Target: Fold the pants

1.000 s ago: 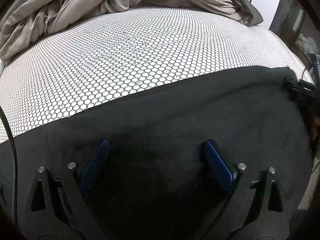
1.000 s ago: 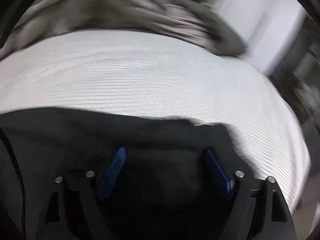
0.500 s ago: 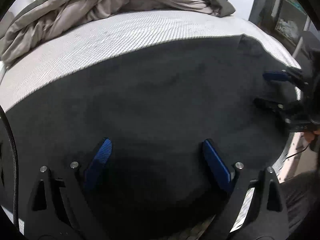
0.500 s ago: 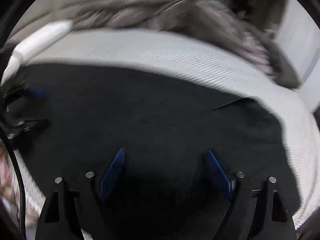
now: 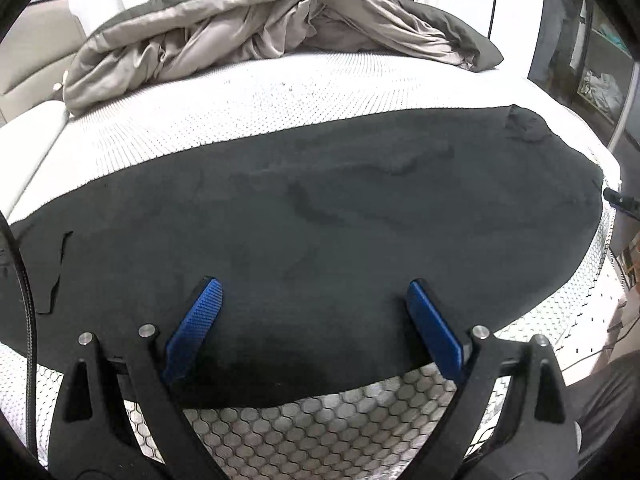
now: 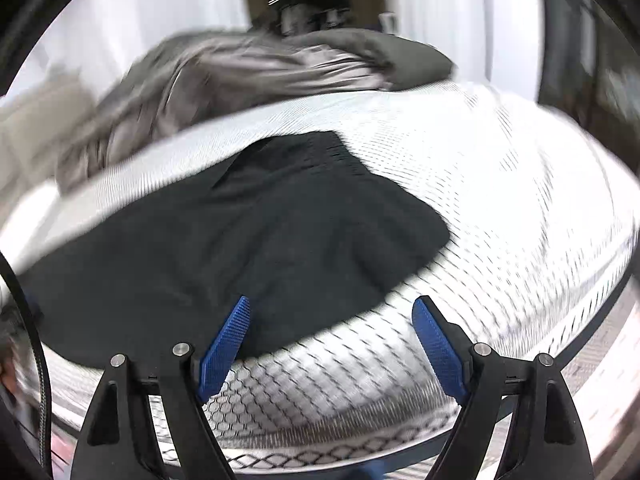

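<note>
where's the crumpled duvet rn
In the left wrist view the grey-brown duvet lies bunched at the mattress's far end, beyond the black pants.

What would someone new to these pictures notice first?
The black pants spread flat across the near half of the white honeycomb-patterned mattress catch the eye first. Behind them a crumpled grey-beige duvet is heaped along the far edge. In the foreground, the left gripper and right gripper have blue-padded jaws wide open, holding nothing.
</note>
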